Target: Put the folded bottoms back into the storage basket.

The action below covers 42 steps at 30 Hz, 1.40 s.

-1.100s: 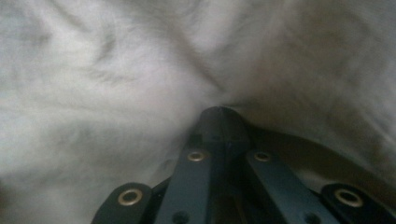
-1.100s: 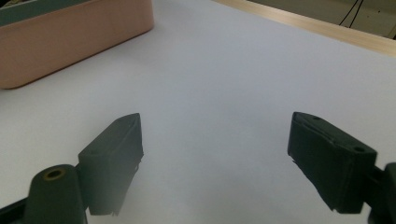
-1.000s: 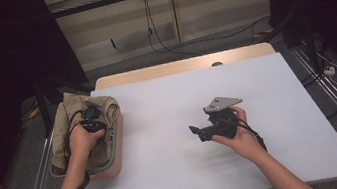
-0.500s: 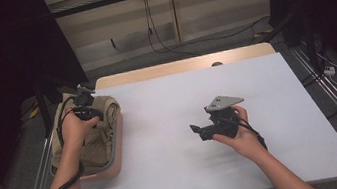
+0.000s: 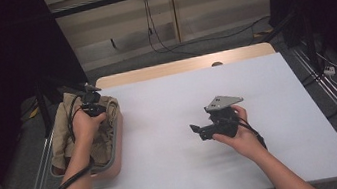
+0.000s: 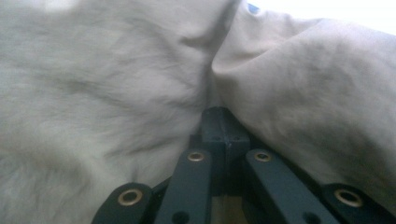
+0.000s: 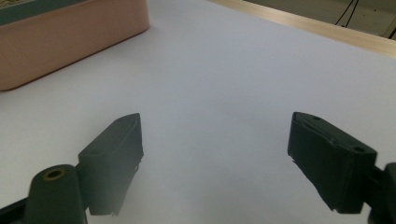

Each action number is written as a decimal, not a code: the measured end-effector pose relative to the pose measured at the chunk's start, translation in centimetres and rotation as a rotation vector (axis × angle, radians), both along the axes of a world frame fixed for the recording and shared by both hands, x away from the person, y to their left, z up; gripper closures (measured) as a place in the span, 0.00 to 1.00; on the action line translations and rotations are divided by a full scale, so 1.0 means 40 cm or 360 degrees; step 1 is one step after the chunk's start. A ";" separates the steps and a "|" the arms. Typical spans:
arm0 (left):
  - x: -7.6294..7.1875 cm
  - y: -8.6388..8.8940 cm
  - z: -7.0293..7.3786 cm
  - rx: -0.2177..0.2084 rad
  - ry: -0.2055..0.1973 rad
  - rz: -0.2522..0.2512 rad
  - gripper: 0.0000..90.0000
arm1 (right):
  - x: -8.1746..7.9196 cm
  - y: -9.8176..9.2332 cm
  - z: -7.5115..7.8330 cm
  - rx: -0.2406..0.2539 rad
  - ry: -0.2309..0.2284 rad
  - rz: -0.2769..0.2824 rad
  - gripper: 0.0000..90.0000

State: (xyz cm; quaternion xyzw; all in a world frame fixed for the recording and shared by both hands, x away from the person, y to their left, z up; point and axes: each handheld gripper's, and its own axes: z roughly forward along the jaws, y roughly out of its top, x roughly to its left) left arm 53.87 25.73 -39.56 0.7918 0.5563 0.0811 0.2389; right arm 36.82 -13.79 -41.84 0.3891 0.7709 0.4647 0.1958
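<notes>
Currently the right gripper (image 5: 197, 130) rests low over the bare white table (image 5: 175, 118), jaws apart and empty, while at far left the left gripper (image 6: 219, 122) is clamped on a fold of the beige cloth (image 5: 63, 133) heaped in the pink basin (image 5: 116, 148). Risk: the thin pinch could slip, or the cloth could snag the rim and drag the basin. Fabric hides the jaw tips and the basin's contents.
</notes>
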 end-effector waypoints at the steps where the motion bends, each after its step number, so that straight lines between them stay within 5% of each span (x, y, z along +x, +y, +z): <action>1: 0.001 0.001 -0.005 -0.0002 0.0004 0.0008 1.00 | 0.001 0.001 -0.001 -0.0005 0.0000 -0.0001 0.20; 8: 0.006 0.015 -0.053 0.0098 0.0075 0.0088 1.00 | -0.001 0.006 -0.002 -0.0021 -0.0006 0.0007 0.20; 17: -0.004 0.021 -0.054 0.0084 0.0146 0.0101 1.00 | -0.001 0.005 -0.001 -0.0016 -0.0003 0.0001 0.20; 25: -0.011 0.035 -0.050 0.0060 0.0121 0.0111 1.00 | -0.005 0.008 0.002 -0.0017 -0.0011 0.0003 0.20; 42: -0.026 0.095 0.072 0.0211 0.0084 0.0123 1.00 | -0.007 0.006 0.004 0.0001 -0.0007 0.0006 0.20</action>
